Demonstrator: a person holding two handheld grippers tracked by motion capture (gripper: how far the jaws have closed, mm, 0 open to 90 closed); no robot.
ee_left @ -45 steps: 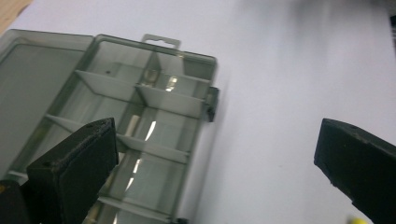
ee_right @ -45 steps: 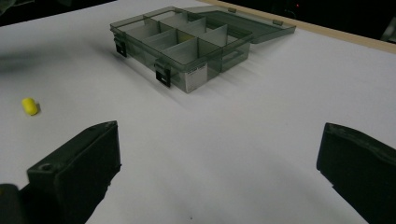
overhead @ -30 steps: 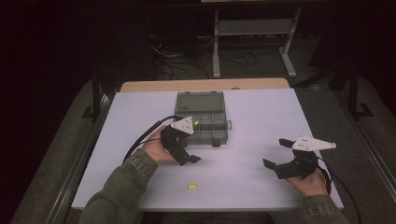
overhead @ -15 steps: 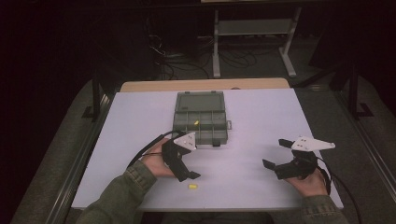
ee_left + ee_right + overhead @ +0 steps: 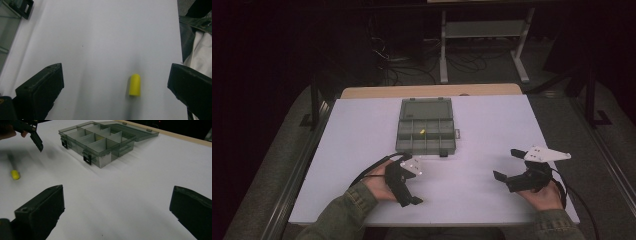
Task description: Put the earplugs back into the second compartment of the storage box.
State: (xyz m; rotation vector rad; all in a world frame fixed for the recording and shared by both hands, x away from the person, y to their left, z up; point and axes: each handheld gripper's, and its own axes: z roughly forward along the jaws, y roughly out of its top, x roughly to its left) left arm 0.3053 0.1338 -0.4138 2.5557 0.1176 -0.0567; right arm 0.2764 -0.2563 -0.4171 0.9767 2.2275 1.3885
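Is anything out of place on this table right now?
One thing: a small yellow piece lies loose on the white table, on its side, away from the open compartment box that already holds another yellow piece. The left hand-held gripper is above it, jaws open and not touching. Nothing looks spilled or damaged.

No readable text in any view.
The compartment box [image 5: 100, 142] carries a pale label [image 5: 105, 159] on its front wall, but whatever is printed there is too small and blurred to make out; the desk [image 5: 492, 130] bears no marks or signs.
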